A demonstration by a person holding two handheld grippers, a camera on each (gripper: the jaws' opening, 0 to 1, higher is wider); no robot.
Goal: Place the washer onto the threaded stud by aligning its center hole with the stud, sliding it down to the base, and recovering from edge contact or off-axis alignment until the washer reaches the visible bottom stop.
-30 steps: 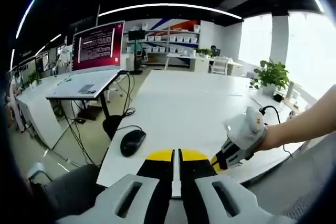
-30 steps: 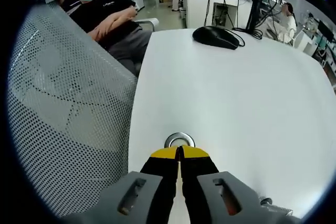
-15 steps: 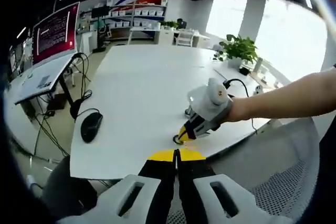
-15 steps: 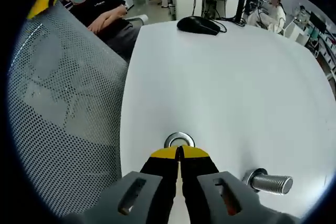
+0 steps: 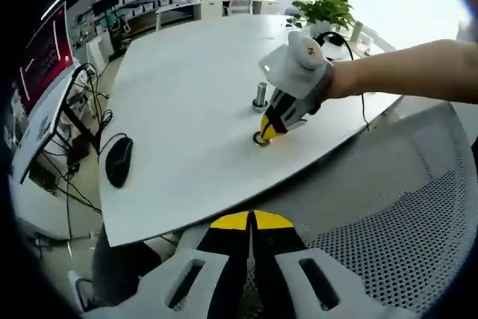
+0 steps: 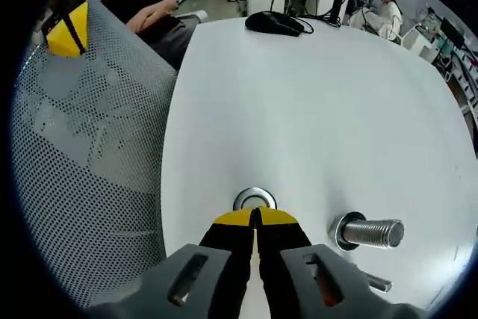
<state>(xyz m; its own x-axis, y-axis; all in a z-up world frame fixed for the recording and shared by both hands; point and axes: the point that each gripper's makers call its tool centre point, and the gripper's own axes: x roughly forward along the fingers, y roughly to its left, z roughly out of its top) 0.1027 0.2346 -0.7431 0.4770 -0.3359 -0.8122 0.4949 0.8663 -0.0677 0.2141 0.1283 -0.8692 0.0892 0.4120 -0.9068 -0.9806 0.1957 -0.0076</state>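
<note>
Jaws of our right gripper (image 6: pixel 255 218) pressed together, tips at washer (image 6: pixel 255 200); whether pinching it we cannot tell. Washer flat on white bench (image 6: pixel 314 110) near its chair-side edge, threaded stud (image 6: pixel 367 232) just beside. Left gripper (image 5: pixel 253 221) jaws together, above mesh chair (image 5: pixel 388 207).

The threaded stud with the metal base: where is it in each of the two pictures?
Left gripper view: threaded stud stands upper middle on the white table, just beyond the right gripper.
Right gripper view: stud lower right, beside the washer.
Shared landmark: black mouse.
</note>
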